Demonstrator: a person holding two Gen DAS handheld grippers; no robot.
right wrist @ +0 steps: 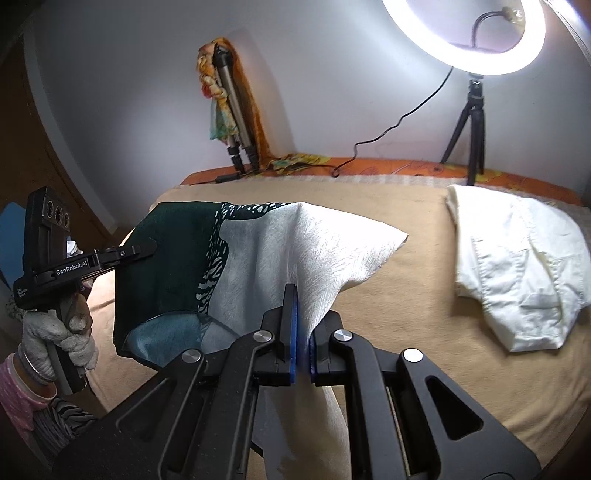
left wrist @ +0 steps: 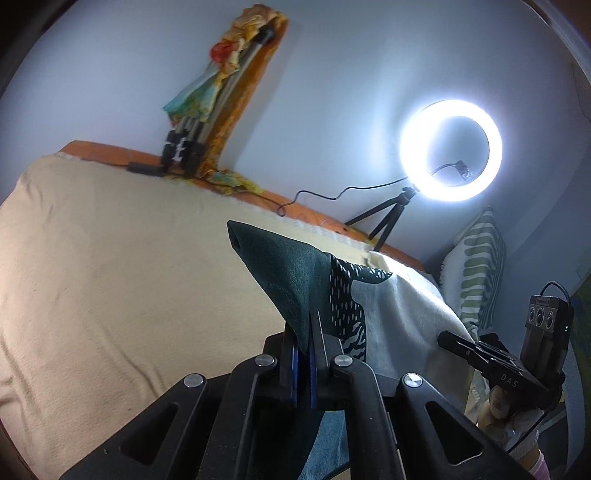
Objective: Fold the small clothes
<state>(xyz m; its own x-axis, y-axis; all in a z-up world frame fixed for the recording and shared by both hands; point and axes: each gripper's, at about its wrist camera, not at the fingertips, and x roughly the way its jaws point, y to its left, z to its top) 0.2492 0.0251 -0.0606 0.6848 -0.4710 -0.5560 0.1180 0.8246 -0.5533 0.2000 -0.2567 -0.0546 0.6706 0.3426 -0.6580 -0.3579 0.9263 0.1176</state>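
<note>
We had both grippers clamped on the same garment point(right wrist: 258, 258), a green-and-white patterned piece, held up off the beige blanket point(right wrist: 424, 332) between the two. Left gripper point(left wrist: 303, 354) pinched the dark green corner between its blue pads point(left wrist: 294, 363); right gripper point(right wrist: 301, 332) pinched the white edge, cloth draped over and below its jaws. Gloved left hand point(right wrist: 62, 328) gripped its handle at the left of the right wrist view. Folded white garment point(right wrist: 517, 280) lay on the blanket to the right, apart from the held piece. Ring light point(right wrist: 469, 33) on its tripod point(right wrist: 469, 125) stood lit at the far edge.
</note>
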